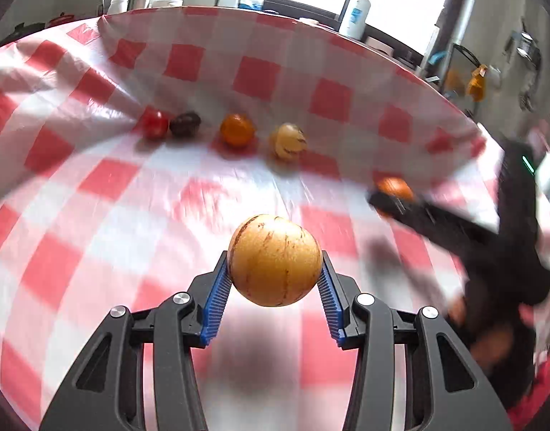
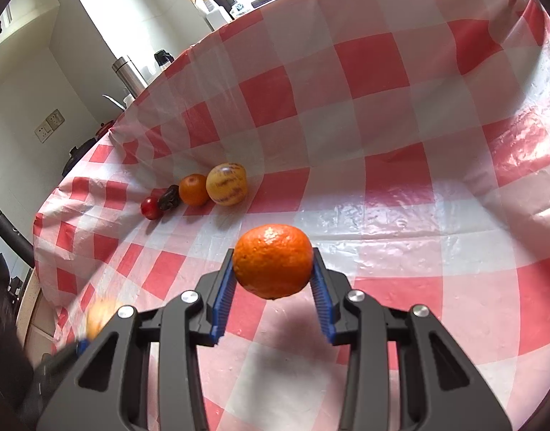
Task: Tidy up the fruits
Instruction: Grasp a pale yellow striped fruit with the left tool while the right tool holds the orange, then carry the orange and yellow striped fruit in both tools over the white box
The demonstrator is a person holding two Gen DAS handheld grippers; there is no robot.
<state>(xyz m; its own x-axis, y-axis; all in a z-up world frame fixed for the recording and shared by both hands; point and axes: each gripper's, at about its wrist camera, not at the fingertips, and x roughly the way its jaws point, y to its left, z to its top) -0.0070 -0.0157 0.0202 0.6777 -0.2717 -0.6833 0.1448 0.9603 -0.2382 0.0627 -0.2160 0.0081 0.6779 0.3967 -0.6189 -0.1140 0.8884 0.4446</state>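
Between the blue ribbed pads of the left claw: a pale yellow striped melon, squeezed at its widest girth, lifted off the checked bench. Gripped across the middle, surely, so a round, smooth fruit cannot roll out.

Over on the right claw, same story: clenched on an orange mandarin, pads at either flank, shadow on the cloth below, so clear of the surface.

Ahead and to the left of the right claw, well apart: a tidy row against the raised fold of cloth. Red cherry tomato, dark wrinkled fruit, a second mandarin, a second striped melon, each touching or just beside the next, smallest to biggest. Looks like sorting by size or kind, backstop fold keeping them from rolling.

Seen from the left wrist, same line straight ahead and slightly left: tomato, dark fruit, mandarin, melon. Off to the right, blurred, the other claw with its orange cargo.

Best guess at the step in hand: both fruits in transit toward the row, probably to pair with their twins. Main risk: nudging the lined-up fruit on set-down.
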